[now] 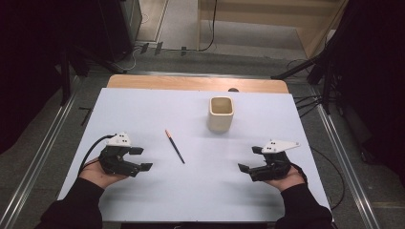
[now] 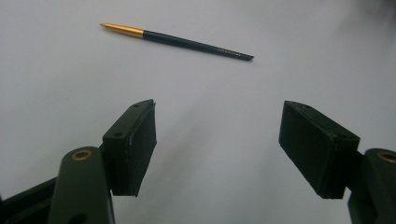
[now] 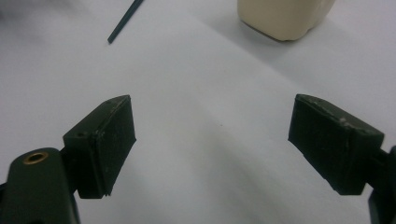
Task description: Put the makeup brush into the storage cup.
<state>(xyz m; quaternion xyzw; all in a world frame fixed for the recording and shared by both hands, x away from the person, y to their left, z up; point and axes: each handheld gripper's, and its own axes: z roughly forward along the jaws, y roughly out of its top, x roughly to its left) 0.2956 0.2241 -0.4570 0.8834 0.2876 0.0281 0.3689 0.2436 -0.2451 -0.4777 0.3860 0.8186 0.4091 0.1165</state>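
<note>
From the high view, a white table (image 1: 143, 105) carries 2 loose things: a dark pencil (image 1: 175, 146) with an orange tip, lying flat near the middle, and a cream square-mouthed cup (image 1: 221, 114) standing upright farther back and to the right, well apart from the pencil. The left gripper (image 1: 140, 158) rests low at the left in the person's left hand (image 1: 98, 174), jaws wide and empty, with a black cable (image 1: 93, 148) looping off behind it. The right gripper (image 1: 248, 160) sits at the right in the right hand (image 1: 286, 179), jaws also spread with nothing between them. Both point inward toward the bare middle of the table. A strip of wooden tabletop (image 1: 196, 84) shows beyond the white sheet, and metal rails (image 1: 47, 143) run along each side on the grey floor. Nothing lies between either gripper and the pencil.

In the left gripper view, the 2 black jaws stand far apart over bare white surface. The pencil (image 2: 177, 41) lies ahead of them, gold end to the left; a line of small print runs along its dark barrel, too small to read.

In the right gripper view, the jaws are likewise wide and empty. The pencil's dark end (image 3: 125, 21) enters at the upper left and the cup's base (image 3: 285, 18) stands at the upper right.
</note>
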